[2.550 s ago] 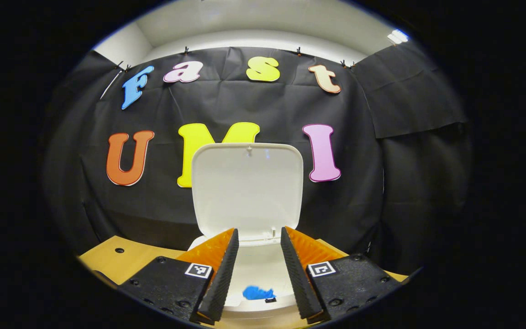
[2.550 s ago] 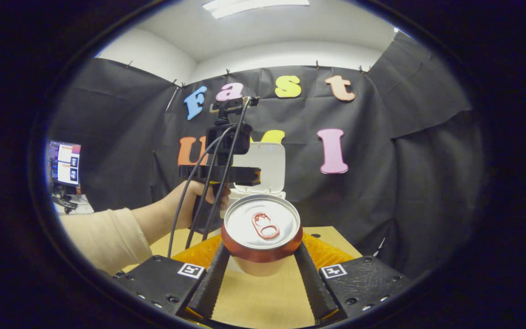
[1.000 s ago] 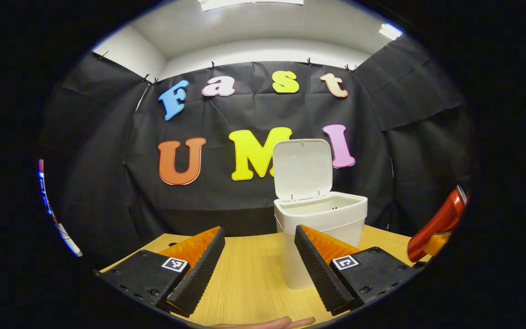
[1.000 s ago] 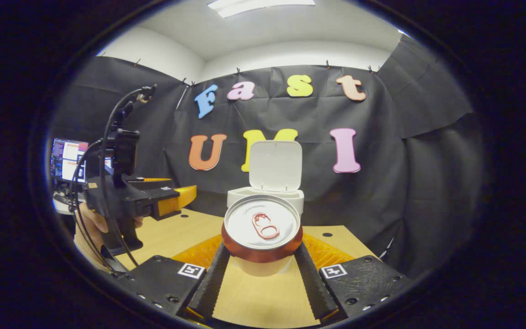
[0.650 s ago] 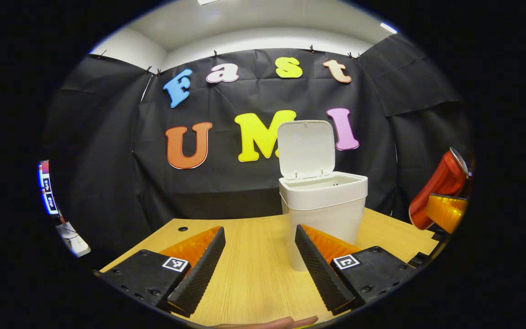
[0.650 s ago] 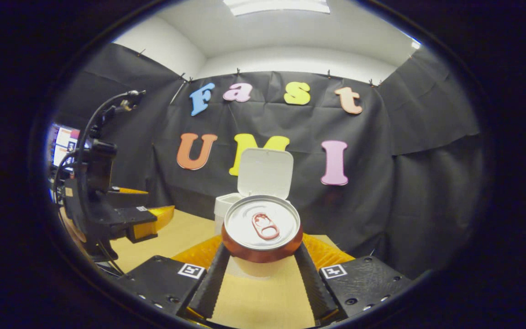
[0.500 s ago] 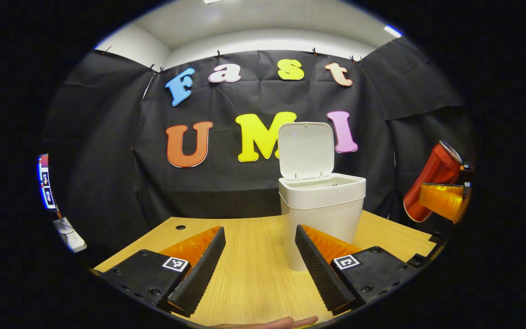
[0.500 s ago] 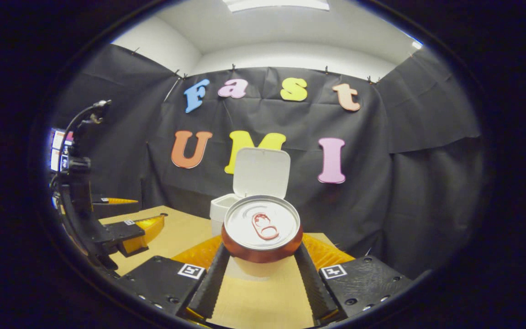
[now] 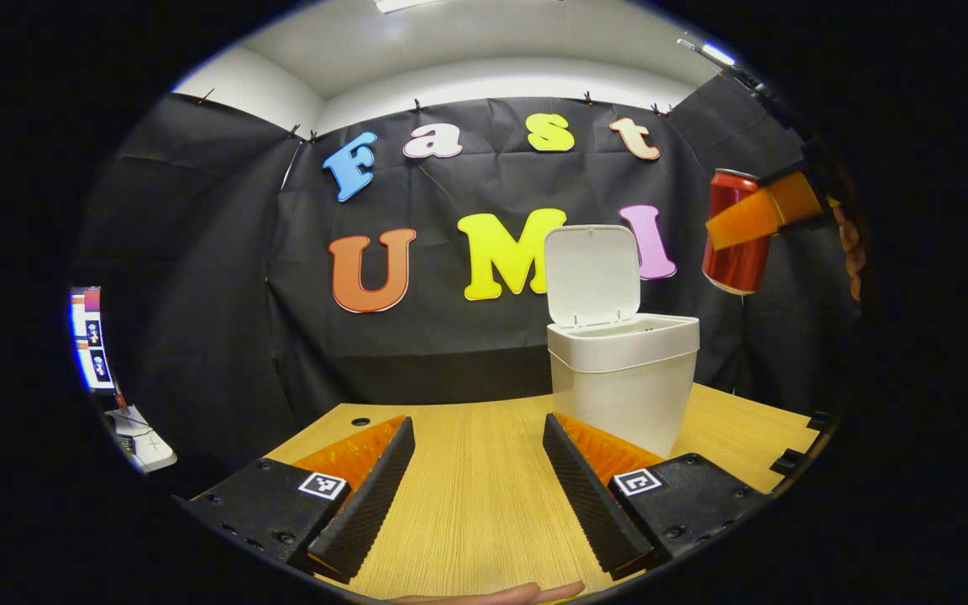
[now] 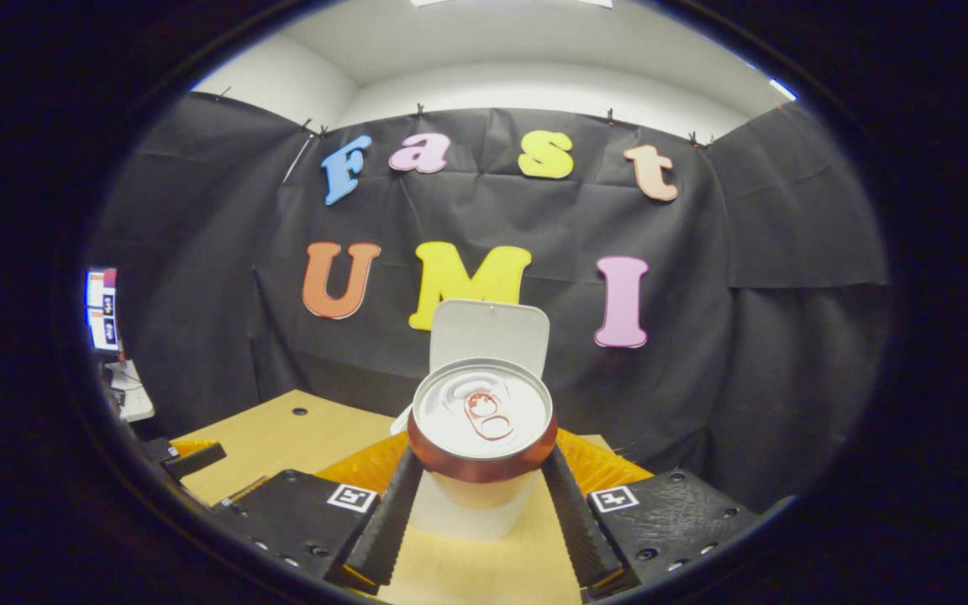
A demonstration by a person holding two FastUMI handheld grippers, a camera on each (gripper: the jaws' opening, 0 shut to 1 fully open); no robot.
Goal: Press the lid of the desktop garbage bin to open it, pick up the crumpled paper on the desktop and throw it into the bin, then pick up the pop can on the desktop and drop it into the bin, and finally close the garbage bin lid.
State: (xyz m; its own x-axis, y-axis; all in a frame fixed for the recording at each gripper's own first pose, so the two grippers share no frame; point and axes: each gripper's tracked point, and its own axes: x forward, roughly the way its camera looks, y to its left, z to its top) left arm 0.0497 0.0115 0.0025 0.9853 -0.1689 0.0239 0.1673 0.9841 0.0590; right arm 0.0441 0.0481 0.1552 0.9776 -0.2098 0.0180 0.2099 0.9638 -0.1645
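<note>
- Black cloth walls the booth on all sides under a white ceiling; a lit screen (image 9: pixel 85 340) sits far off to my left gripper's left side.
- Wooden desktop (image 9: pixel 476 496) lies bare beneath my left gripper (image 9: pixel 477 483), whose fingers stand spread with nothing between them.
- My right gripper (image 10: pixel 477 504) pinches the pop can (image 10: pixel 482 420) between both fingers, top face toward the camera.
- From the left gripper view, the pop can hangs in the air, above and to the right of the garbage bin (image 9: pixel 623 374), well apart from it.
- Bin stands ahead and right of my left gripper; its lid (image 9: pixel 591 273) is raised upright.
- From the right gripper view, the lid rises straight behind the can, the bin body below it.
- I judge the step in hand to be carrying the can to the bin.
- Crumpled paper: I cannot tell whether it is inside the bin.
- Next move calls for bringing the can over the opening, clear of the lid, before letting go.
</note>
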